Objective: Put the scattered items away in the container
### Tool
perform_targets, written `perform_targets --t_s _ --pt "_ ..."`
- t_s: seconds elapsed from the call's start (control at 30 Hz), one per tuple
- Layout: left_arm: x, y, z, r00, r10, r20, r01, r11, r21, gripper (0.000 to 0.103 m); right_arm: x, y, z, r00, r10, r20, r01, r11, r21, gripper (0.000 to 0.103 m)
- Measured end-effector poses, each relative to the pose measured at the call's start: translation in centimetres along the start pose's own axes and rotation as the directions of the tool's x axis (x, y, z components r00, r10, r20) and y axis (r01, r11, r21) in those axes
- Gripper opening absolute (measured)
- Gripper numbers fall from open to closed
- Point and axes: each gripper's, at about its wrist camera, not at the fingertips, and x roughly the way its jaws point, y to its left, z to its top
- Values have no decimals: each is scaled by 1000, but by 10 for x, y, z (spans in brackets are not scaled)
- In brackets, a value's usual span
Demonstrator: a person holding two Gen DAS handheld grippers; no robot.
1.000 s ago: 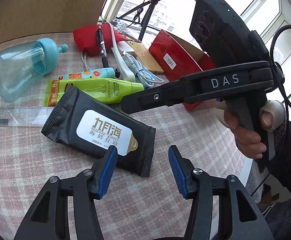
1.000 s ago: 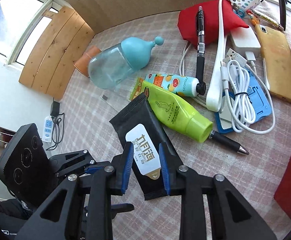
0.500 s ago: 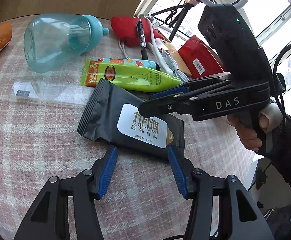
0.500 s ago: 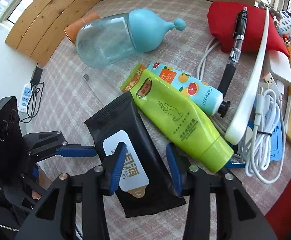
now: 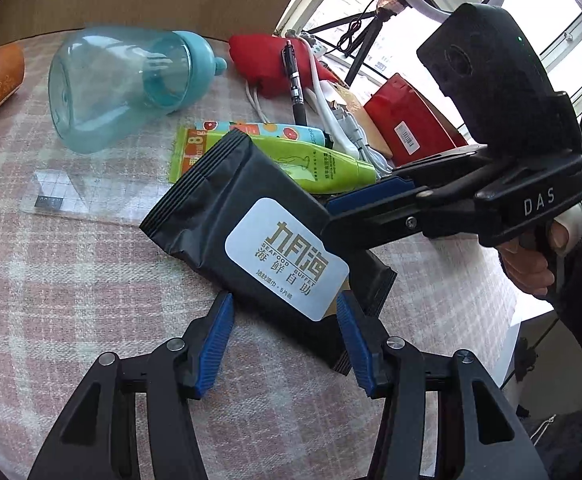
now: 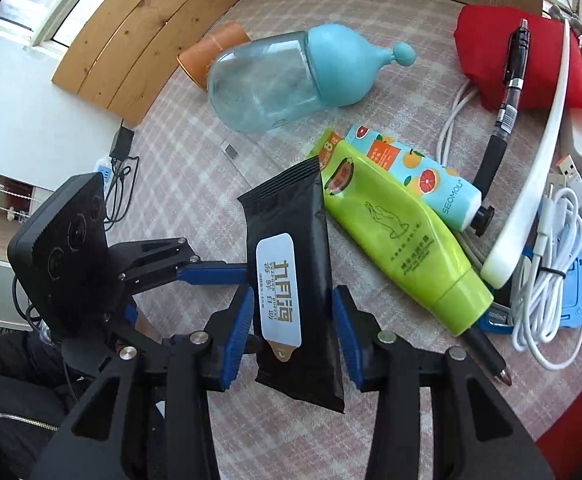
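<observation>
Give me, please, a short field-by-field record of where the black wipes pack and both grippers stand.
surface: table with a plaid cloth
black wipes pack: on the table, far end against the green tube
right gripper: jaws astride the pack's width, have just been closing; whether they grip firmly cannot be told
left gripper: jaws open at the pack's near end, pads not pressing
nearby: blue bottle on its side beyond the pack
task status: pack not yet in any container
</observation>
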Motion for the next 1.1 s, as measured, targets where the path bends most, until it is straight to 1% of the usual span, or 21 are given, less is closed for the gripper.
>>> perform_targets --t_s 0.07,0.1,0.23,0.3,0.33,0.4,0.5,0.6,0.63,0.73,0.8,0.87,0.97,1.1 --pt "-1 3 2 1000 7 3 -7 1000 -4 50 3 -4 4 999 -40 -2 40 999 20 12" --pt "-2 5 4 1000 13 7 -13 1000 -7 50 3 -3 3 999 -41 -4 41 999 15 11" --pt "-6 15 6 1000 0 22 1 999 -36 49 2 10 -8 999 -47 8 47 998 -28 10" --pt "-6 16 8 1000 0 23 1 999 -39 49 2 15 -16 999 -36 20 37 999 -28 10" --pt "-7 16 9 1000 2 24 -1 999 -37 50 1 15 -20 999 -27 25 27 1000 -15 9" --pt "-8 15 10 1000 14 22 -13 1000 -25 48 2 12 -29 999 4 33 -5 1000 24 9" --pt "-10 10 11 999 41 6 -41 999 8 46 12 3 -42 999 46 28 -48 996 81 9" --pt "-10 0 6 998 65 -20 -64 996 56 46 22 -4 -51 997 75 5 -75 992 103 9" --pt "-10 -4 4 997 75 -27 -73 995 72 46 19 -5 -49 998 61 16 -63 993 100 11" --pt "-7 -10 -2 994 103 -42 -98 989 110 46 9 -8 -45 999 20 48 -24 995 93 13" --pt "-3 -11 -6 992 120 -46 -113 986 124 46 3 -10 -40 997 -6 71 0 996 91 19" --pt "-2 -12 -7 992 121 -42 -114 985 128 46 -2 -14 -28 995 -28 98 19 996 91 29" --pt "-1 -11 -6 992 116 -42 -110 986 122 46 4 -16 -9 993 -60 103 53 996 72 30" --pt "-1 -11 -7 993 116 -34 -111 986 122 46 17 -14 4 994 -74 75 71 997 34 31"
